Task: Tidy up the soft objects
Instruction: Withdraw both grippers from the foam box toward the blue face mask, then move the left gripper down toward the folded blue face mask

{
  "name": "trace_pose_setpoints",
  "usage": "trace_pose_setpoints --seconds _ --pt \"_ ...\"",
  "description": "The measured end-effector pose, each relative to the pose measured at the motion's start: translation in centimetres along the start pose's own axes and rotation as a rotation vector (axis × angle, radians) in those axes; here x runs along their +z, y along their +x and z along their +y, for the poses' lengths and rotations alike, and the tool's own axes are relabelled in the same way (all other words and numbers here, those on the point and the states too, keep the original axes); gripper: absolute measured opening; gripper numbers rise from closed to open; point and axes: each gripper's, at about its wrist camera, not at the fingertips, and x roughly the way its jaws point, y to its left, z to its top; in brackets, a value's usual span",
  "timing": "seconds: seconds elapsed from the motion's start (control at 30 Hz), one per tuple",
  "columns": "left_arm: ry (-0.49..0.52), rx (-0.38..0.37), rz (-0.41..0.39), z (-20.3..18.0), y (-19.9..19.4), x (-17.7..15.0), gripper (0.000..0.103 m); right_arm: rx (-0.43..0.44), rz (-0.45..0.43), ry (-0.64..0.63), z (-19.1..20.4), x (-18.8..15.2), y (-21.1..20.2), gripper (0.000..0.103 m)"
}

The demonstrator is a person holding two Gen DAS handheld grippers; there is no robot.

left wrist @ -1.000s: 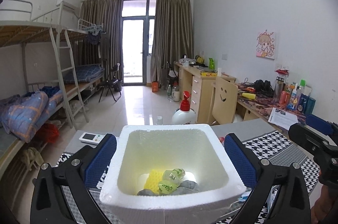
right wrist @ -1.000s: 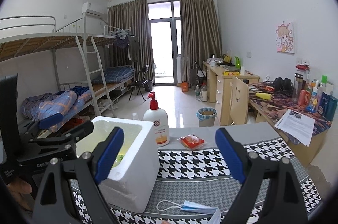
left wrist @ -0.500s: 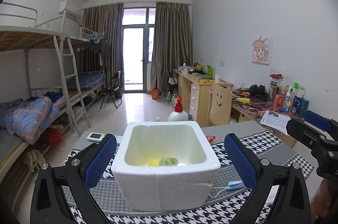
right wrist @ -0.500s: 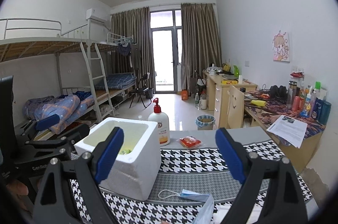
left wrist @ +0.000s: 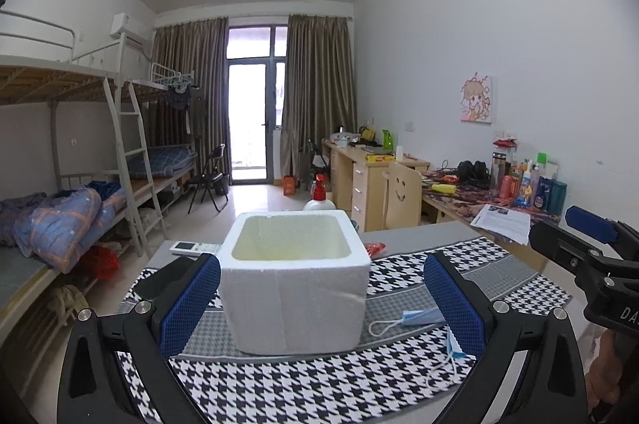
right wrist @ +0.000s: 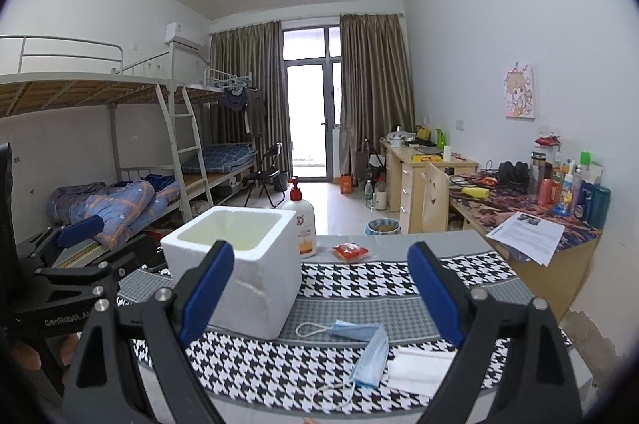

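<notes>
The crumpled blue surgical face mask (right wrist: 369, 352) lies loose on the houndstooth cloth (right wrist: 399, 280) beside the white foam box (right wrist: 235, 264), so with our left gripper (left wrist: 319, 304) and right gripper (right wrist: 319, 288) both spread and empty, we're likely between picks, and next we'd pinch that mask.

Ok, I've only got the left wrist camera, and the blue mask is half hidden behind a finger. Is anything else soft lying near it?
Observer: Yes. The right wrist view shows a white folded sheet lying flat just right of the mask.
Operator: Is the right gripper holding anything?
Observer: No. The right gripper is open and empty, with its fingers wide apart.
Operator: I see a red pump top behind the box. What is it?
Observer: A white pump bottle with an orange label, standing upright close behind the foam box.
</notes>
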Motion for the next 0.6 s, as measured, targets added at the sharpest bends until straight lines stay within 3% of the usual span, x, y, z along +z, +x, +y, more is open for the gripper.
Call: trace_pose_setpoints --seconds 0.6 --pt "-0.004 -0.031 -0.033 -1.9 -4.8 -3.1 0.102 -0.017 -0.016 0.002 -1.2 -3.4 -4.1 0.092"
